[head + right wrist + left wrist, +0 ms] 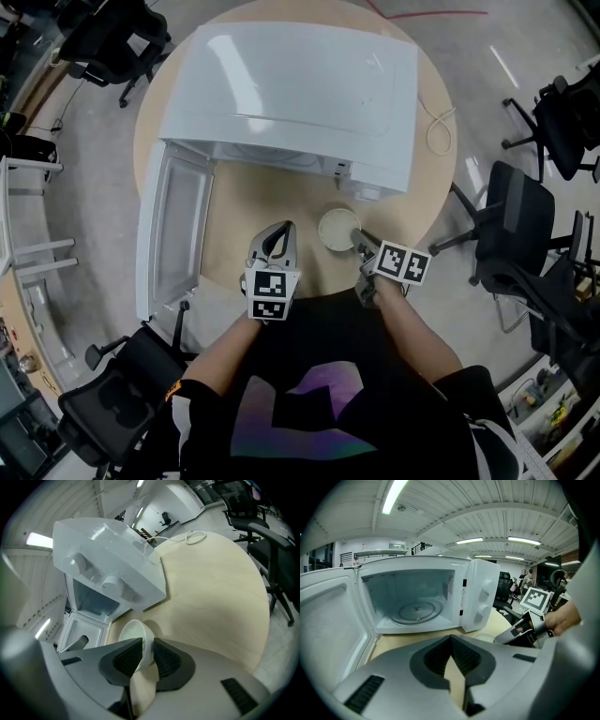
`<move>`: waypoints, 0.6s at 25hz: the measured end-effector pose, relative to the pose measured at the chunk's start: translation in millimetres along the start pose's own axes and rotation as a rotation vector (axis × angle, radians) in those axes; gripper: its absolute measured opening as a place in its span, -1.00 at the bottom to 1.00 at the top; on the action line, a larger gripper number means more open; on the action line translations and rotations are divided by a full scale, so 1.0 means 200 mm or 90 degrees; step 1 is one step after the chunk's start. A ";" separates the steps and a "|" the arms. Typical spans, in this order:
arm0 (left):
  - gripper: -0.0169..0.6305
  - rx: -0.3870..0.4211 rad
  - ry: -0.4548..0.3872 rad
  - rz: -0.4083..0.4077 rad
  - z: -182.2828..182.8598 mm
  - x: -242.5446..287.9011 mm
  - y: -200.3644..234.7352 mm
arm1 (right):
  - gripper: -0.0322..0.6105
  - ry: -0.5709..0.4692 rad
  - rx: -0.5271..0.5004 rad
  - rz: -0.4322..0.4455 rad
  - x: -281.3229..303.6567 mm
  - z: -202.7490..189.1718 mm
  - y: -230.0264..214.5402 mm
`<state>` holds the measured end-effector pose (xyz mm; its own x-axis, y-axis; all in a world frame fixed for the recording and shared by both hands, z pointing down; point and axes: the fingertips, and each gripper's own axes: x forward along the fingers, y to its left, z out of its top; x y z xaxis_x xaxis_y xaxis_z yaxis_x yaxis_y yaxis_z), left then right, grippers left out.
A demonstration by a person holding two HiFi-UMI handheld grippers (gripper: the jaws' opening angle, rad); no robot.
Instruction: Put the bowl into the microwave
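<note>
A white microwave (291, 89) stands on a round wooden table (253, 202), its door (173, 225) swung open to the left. Its cavity with the glass turntable (415, 611) is empty. A small white bowl (337, 228) sits on the table in front of the microwave's control panel. My right gripper (361, 246) is shut on the bowl's near rim, and the wall of the bowl (136, 637) stands between the pads of my right gripper (147, 644). My left gripper (281, 232) hovers left of the bowl and faces the cavity. This left gripper (451, 639) is shut with nothing in it.
A white cable (439, 127) lies coiled at the table's right edge. Black office chairs stand round the table, one at the right (511, 220) and one at the lower left (122, 394). The open door (328, 620) juts out along the left side.
</note>
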<state>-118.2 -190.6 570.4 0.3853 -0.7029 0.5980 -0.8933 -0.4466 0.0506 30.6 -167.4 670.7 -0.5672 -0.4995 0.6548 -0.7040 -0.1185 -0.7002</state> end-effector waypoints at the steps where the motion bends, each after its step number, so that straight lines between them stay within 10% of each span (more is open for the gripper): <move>1: -0.81 0.000 0.000 0.000 0.00 0.00 0.00 | -0.64 0.001 0.001 0.001 0.00 0.00 0.00; 15: -0.81 -0.016 0.008 0.012 -0.05 -0.05 0.04 | -0.68 -0.019 0.003 0.006 -0.02 0.00 0.02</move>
<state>-131.7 -182.1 572.0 0.3660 -0.7036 0.6091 -0.9057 -0.4197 0.0594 31.2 -166.3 665.2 -0.5610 -0.5257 0.6395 -0.6962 -0.1182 -0.7080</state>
